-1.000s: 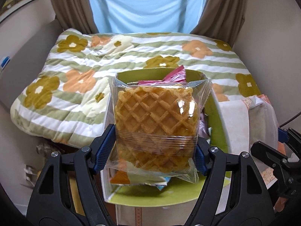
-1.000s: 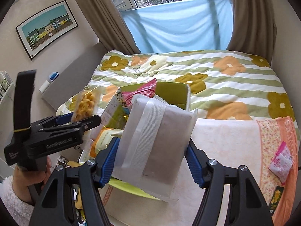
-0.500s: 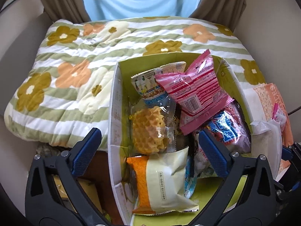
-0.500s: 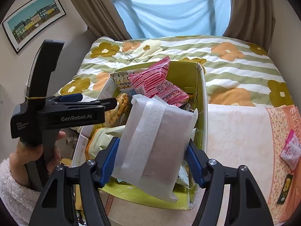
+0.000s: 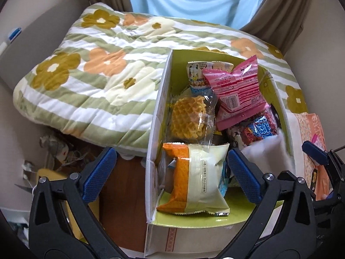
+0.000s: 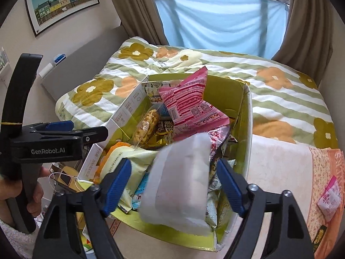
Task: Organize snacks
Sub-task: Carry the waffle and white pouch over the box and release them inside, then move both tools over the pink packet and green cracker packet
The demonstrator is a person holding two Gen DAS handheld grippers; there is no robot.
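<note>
A green-lined cardboard box [image 5: 160,99] [image 6: 248,116] holds several snack packets. A waffle packet [image 5: 189,118] [image 6: 146,127] lies in it beside a pink packet [image 5: 237,95] [image 6: 189,108] and an orange-and-cream packet [image 5: 198,181]. My left gripper [image 5: 172,172] is open and empty above the box's near left wall. My right gripper [image 6: 172,185] is open; a white packet [image 6: 179,185] [image 5: 269,155], blurred, is loose between its fingers over the box's near right part.
The box sits against a flower-patterned quilt [image 5: 97,75] on a bed. A small pink-and-white packet [image 6: 330,196] lies on the orange cloth [image 6: 323,172] at the right. Clutter lies on the floor [image 5: 58,151] at the left.
My left gripper opened and dropped the waffle packet into the box, then drew back to the left. My right gripper moved over the box and opened, letting go of the white packet.
</note>
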